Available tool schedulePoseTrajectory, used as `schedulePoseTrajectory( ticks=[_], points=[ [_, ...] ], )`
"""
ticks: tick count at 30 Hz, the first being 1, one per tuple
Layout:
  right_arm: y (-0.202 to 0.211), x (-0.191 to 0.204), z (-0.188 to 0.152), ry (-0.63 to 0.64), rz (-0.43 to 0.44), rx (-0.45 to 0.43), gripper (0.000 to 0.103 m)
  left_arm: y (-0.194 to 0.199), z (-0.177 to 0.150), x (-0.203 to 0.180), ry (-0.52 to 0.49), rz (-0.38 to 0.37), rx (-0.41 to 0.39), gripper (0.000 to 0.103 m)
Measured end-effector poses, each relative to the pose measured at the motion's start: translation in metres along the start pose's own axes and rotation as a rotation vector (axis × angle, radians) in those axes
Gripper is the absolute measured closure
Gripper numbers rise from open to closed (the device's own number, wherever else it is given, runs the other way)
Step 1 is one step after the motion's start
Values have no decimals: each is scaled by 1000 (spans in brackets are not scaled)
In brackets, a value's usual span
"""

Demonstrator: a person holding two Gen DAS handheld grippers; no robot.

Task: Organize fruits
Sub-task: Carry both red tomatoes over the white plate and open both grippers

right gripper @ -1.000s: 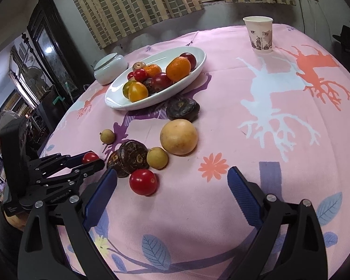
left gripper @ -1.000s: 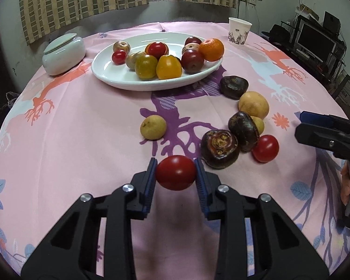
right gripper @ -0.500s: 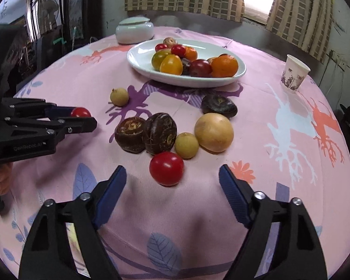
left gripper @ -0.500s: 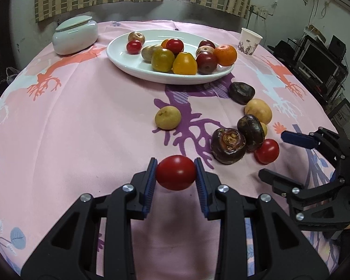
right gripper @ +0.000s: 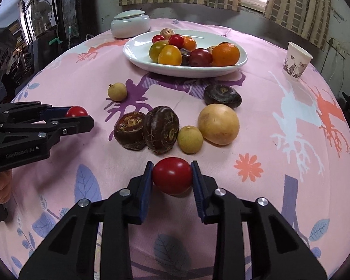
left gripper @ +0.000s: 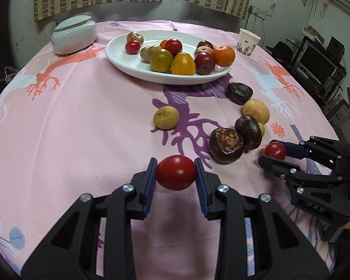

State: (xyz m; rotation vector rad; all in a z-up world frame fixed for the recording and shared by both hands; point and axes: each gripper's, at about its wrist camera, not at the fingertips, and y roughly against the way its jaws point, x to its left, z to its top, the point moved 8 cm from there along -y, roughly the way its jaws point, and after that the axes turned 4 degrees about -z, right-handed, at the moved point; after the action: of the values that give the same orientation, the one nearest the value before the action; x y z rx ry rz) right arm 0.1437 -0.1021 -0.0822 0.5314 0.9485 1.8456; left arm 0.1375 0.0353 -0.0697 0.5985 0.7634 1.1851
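Tomatoes sit in both grippers: the right gripper has just closed its jaws onto a red tomato on the pink tablecloth, while the left gripper clamps another tomato above the cloth. Just beyond lie brown chestnut-like fruits and yellow fruits, with the white fruit plate at the far side.

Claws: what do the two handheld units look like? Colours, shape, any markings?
Both match: matte black plastic frames with triangular cut-outs and silver screw heads, and ribbed blue pads lining the fingers. The left claw carries pale "GenRobot.AI" lettering on its side, seen from the right wrist view. The right claw shows embossed letters on its body, too partial to read. No cables or sleeves visible.
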Motion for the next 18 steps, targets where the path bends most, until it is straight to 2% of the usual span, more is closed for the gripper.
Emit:
schedulePoseTrajectory(
  ticks=[10,18],
  points=[
    [39,-17,15,-80,58,-120,71,3,0,-4,5,-3,8,71],
    [53,-18,30,-89,71,-152,71,26,29,-18,-47,-9,-25,70]
  ],
)
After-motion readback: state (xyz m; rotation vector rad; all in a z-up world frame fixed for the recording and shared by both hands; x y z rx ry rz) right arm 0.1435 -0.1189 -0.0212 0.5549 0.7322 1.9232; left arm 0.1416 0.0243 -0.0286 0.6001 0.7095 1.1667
